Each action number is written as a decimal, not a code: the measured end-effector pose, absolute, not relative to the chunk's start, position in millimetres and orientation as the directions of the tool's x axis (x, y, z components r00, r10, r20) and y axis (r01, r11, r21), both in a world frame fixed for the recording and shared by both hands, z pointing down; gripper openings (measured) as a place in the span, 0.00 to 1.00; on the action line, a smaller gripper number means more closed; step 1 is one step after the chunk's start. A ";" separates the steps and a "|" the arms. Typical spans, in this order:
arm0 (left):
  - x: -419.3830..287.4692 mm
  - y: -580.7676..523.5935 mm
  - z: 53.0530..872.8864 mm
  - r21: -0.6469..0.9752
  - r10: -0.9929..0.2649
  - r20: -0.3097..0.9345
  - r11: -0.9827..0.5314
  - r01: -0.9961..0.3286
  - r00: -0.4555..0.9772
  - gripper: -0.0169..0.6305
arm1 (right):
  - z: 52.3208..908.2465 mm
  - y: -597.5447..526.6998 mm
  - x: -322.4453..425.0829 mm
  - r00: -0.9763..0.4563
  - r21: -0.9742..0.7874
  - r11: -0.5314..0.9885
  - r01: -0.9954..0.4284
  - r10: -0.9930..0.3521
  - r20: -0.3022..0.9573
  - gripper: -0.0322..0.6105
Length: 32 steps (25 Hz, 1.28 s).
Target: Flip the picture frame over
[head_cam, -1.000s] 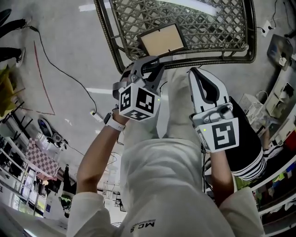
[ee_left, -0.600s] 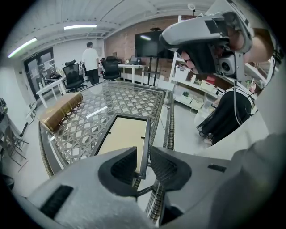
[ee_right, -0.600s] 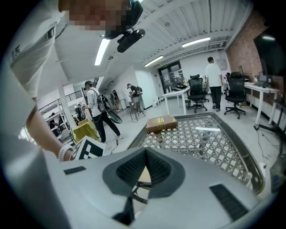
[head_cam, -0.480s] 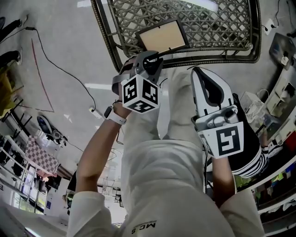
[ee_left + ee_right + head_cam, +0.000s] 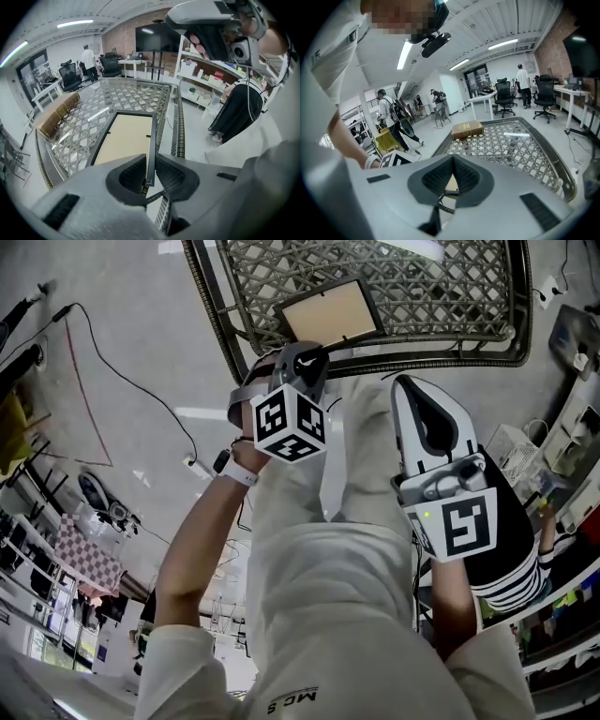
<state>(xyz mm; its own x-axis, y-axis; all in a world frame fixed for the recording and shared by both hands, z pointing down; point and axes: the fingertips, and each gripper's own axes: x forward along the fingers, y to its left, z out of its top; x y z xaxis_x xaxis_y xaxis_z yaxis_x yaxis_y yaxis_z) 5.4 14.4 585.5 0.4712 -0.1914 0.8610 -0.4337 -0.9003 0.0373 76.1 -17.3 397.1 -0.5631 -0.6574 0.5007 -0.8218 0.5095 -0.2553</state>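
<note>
The picture frame [image 5: 328, 312] lies back side up, tan backing in a black border, at the near end of the lattice glass table [image 5: 225, 324]. My left gripper [image 5: 309, 352] reaches its near edge. In the left gripper view the frame [image 5: 124, 138] runs away from me and the left gripper [image 5: 149, 180] is shut on its near right corner, the black edge pinched between the pads. My right gripper [image 5: 405, 382] hangs to the right, just short of the table's rim. The right gripper [image 5: 451, 185] is shut with nothing in it.
A brown box [image 5: 467, 129] lies at the table's far end, also in the left gripper view as the brown box [image 5: 56, 112]. A thick woven rim [image 5: 180, 122] borders the table. A cable [image 5: 122, 362] crosses the floor at left. Shelves [image 5: 572, 446] stand at right. People and office chairs [image 5: 505, 96] stand beyond.
My left gripper has moved forward to the frame's near edge and its marker cube has turned. The right gripper has hardly moved.
</note>
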 end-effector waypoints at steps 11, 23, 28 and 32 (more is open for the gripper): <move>8.3 15.7 582.7 0.075 -0.181 0.847 -0.890 -0.449 0.500 0.11 | 396.4 -14.5 71.8 -0.571 -0.254 0.520 -0.816 -0.652 0.500 0.08; 16.2 11.7 563.1 0.164 -0.223 0.791 -0.820 -0.548 0.570 0.11 | 393.6 -12.8 68.9 -0.576 -0.239 0.535 -0.810 -0.649 0.496 0.08; 21.6 12.4 552.7 0.254 -0.219 0.755 -0.771 -0.584 0.618 0.11 | 390.4 -14.9 68.9 -0.572 -0.234 0.533 -0.813 -0.655 0.495 0.08; 27.5 11.4 545.5 0.357 -0.220 0.716 -0.700 -0.619 0.662 0.11 | 387.4 -15.9 72.0 -0.566 -0.230 0.530 -0.817 -0.659 0.495 0.08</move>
<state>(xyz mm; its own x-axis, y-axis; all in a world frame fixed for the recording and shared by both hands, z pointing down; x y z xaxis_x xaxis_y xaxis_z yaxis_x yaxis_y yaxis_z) 27.5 11.4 545.5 0.6621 -0.2203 0.7163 -0.6189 -0.6997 0.3570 72.0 -15.9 387.4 -0.5664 -0.6586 0.4954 -0.8166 0.5295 -0.2297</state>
